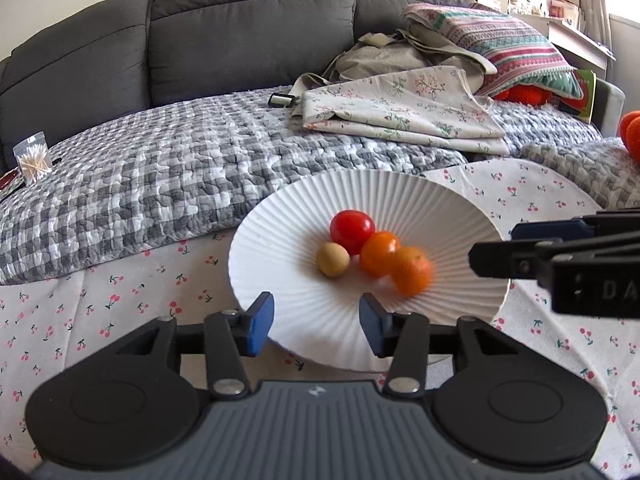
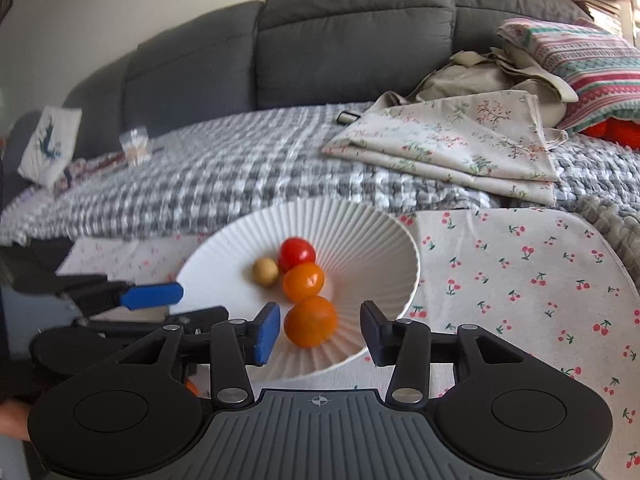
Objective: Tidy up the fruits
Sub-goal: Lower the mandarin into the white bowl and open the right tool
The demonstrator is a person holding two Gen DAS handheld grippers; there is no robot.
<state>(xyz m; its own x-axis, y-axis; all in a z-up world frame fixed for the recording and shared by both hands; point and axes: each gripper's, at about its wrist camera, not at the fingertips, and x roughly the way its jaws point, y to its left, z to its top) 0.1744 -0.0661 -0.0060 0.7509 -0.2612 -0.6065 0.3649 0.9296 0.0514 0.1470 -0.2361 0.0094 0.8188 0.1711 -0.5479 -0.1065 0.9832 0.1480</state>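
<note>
A white ribbed plate (image 1: pixel 460 216) is sitting on a cherry-print cloth (image 2: pixel 520 280), just in front of a grey checked quilt (image 1: pixel 160 168) that is covering a dark grey sofa (image 1: pixel 248 28). Four small fruits are lying clustered in the plate's centre: a red tomato (image 1: pixel 352 230), a pale tan fruit (image 1: pixel 333 259) touching it, an orange tomato (image 1: pixel 379 253), and a second orange fruit (image 1: pixel 412 271), which is showing blurred in the left wrist view. The left gripper (image 1: pixel 316 322) is hovering at the near rim of the plate, fingers apart and holding nothing. The right gripper (image 2: pixel 320 330) is reaching over the opposite rim, its fingers also spread wide, with the nearest orange fruit (image 2: pixel 311 321) sitting between the pads but touching neither. Folded floral fabric (image 1: pixel 400 108) and a striped pillow (image 1: pixel 500 44) are resting on the quilt behind the plate.
</note>
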